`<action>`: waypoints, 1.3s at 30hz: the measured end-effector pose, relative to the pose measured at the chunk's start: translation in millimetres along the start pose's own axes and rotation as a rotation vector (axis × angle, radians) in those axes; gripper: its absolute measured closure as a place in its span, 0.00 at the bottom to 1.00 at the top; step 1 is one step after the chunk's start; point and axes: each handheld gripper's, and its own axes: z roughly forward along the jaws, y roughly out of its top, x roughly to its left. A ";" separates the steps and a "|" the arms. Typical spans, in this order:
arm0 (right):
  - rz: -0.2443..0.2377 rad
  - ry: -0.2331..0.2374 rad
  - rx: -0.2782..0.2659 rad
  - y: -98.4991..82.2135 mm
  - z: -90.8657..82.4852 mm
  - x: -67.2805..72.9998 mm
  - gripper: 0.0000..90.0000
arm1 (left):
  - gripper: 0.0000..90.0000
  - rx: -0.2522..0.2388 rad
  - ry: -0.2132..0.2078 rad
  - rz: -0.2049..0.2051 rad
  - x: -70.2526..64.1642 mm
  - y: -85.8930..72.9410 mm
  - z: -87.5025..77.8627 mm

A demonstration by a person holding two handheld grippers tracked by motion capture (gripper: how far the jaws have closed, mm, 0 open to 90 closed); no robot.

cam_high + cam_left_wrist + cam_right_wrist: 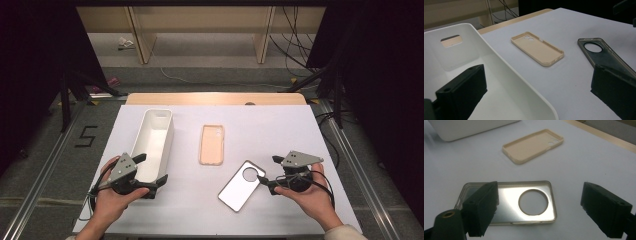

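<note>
the right hand-held gripper (268, 174) sits at the near right of the bench (280, 130), its jaws spread wide with nothing between them, aimed at the grey see-through phone case (242, 185) with the round camera hole. in the right gripper view that case (511, 202) lies flat just ahead of the jaws, partly tucked behind the left one, apart from both. seen from above, its long axis runs diagonally, from the near middle of the bench up toward the right gripper, so the end with the hole is the closest part. this hand is clearly the nearer one, and a short push forward and down across the case's rim looks like all the next move needs.

the left hand-held gripper (152, 172) is also wide and holds nothing; one jaw hangs inside the near end of the white bin (150, 142), the other outside its wall. the beige phone case (212, 144) lies flat mid-bench, lengthwise away from the person, between bin and grey case.
</note>
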 end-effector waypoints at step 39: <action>-0.095 0.238 0.205 23.5 40.1 47.5 1.00 | 0.00 -0.003 -0.011 0.021 -3.6 1.6 2.3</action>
